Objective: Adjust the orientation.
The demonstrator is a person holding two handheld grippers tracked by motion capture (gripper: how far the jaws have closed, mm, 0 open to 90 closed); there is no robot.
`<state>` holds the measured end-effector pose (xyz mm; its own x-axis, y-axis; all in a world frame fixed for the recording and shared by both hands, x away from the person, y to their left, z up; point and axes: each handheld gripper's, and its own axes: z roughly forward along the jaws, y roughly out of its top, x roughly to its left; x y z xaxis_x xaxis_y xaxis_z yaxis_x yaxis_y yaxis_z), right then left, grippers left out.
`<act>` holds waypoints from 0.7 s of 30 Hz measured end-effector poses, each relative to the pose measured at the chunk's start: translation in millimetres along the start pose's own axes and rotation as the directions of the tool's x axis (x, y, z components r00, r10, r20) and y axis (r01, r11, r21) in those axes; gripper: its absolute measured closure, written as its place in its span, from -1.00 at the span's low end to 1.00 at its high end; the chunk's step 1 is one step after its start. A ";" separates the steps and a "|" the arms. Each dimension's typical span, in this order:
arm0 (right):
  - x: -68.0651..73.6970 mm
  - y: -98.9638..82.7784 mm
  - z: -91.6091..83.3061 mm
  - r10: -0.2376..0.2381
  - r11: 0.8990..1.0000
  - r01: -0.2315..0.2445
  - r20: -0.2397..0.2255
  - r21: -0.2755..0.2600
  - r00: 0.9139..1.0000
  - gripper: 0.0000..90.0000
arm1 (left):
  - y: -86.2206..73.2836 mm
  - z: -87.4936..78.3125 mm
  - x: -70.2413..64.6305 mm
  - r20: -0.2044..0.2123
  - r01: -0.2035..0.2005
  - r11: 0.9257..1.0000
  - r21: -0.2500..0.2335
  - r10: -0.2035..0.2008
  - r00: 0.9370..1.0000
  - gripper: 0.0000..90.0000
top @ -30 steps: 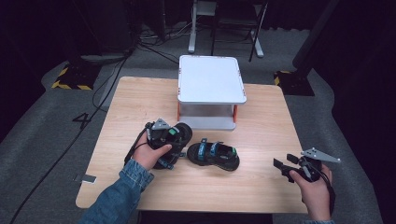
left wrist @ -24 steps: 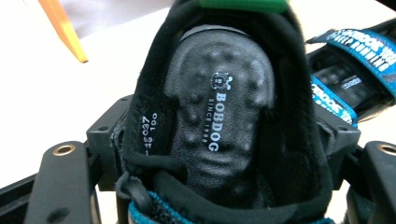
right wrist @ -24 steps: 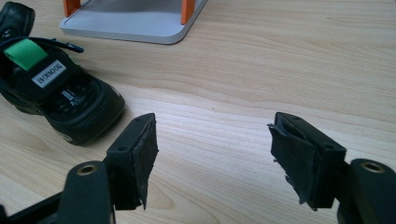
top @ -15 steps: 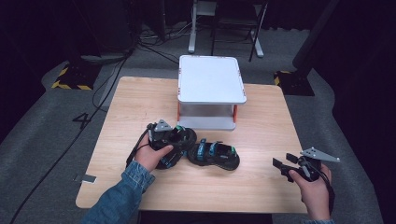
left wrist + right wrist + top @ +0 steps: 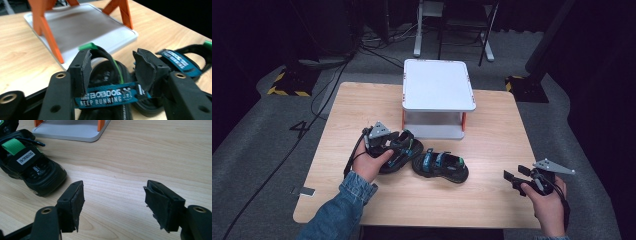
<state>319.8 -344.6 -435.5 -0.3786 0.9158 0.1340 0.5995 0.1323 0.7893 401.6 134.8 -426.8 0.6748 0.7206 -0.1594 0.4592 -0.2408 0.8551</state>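
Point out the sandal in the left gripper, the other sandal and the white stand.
Held sandal [image 5: 107, 96], left gripper view, blue strap.
Other sandal [image 5: 441, 165], high view, its straps.
White stand [image 5: 438, 85], high view, top shelf.

In the left gripper view, the left gripper [image 5: 113, 72] has its two black jaws around a black sandal [image 5: 110, 82]. The jaws have just been closing, and their pads press on both sides of the sandal's teal strap [image 5: 107, 96], which carries white letters. A second sandal [image 5: 185, 60] lies just beside it on the wooden table [image 5: 22, 57]. Behind them stands a grey tray [image 5: 75, 27] with orange legs [image 5: 48, 37].
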 end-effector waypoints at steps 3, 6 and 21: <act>-2.5 -2.8 -3.3 0.006 1.000 -0.006 0.010 -0.002 1.000 -0.28 | 4.5 6.1 -6.6 -0.024 -0.017 0.999 0.034 0.018 1.000 -0.01; -3.5 -5.3 -5.9 0.014 1.000 -0.014 0.017 0.000 1.000 -0.28 | 7.2 16.5 -3.6 -0.061 -0.008 0.999 0.042 0.010 0.998 -0.05; -11.7 -20.4 -23.8 0.044 0.999 -0.044 0.063 -0.003 0.997 -0.28 | 12.8 46.6 -0.5 -0.079 -0.087 0.991 0.098 0.095 0.992 0.62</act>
<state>295.1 -367.0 -438.9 -0.3064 0.9429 0.1307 0.6138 0.0907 0.7842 434.0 101.1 -438.8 0.6672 0.7439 -0.0381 0.4532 -0.3647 0.8134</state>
